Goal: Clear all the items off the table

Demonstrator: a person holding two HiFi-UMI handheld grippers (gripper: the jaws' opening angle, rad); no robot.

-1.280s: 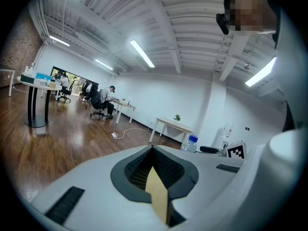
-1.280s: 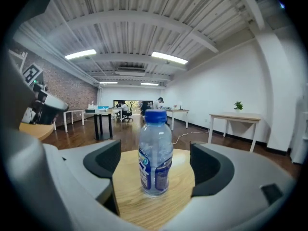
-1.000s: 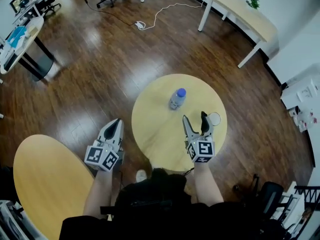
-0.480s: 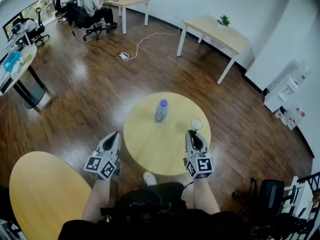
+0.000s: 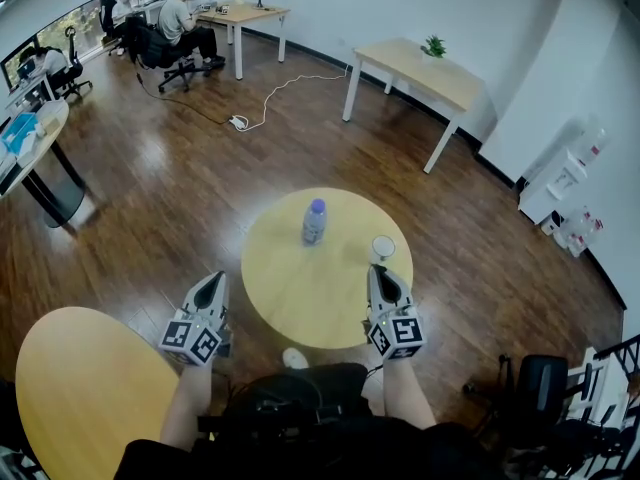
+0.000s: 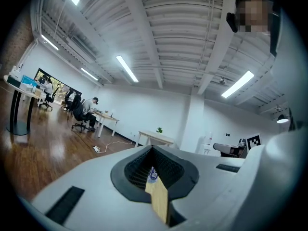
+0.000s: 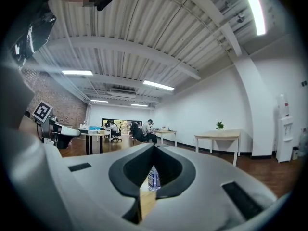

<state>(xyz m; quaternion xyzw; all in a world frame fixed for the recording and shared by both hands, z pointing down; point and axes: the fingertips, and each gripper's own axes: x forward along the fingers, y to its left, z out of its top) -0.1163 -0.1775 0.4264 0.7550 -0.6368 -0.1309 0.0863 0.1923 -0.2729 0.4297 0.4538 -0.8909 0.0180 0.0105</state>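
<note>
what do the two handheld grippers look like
The left gripper and right gripper match: pale grey bodies tapering to a point, dark ribbed pads inside, and a cube of black-and-white square markers at the rear. The person wears a dark top, forearms uncovered.

Only 2 things stand on the round desk [image 5: 300,298]: a bottle [image 5: 314,221] near its far edge and, at right, what looks like a cup [image 5: 383,248]; the top between them lies bare.

place: open office | desks [image 5: 415,68], swivel chairs [image 5: 158,53], seated workers [image 5: 181,13]
</note>
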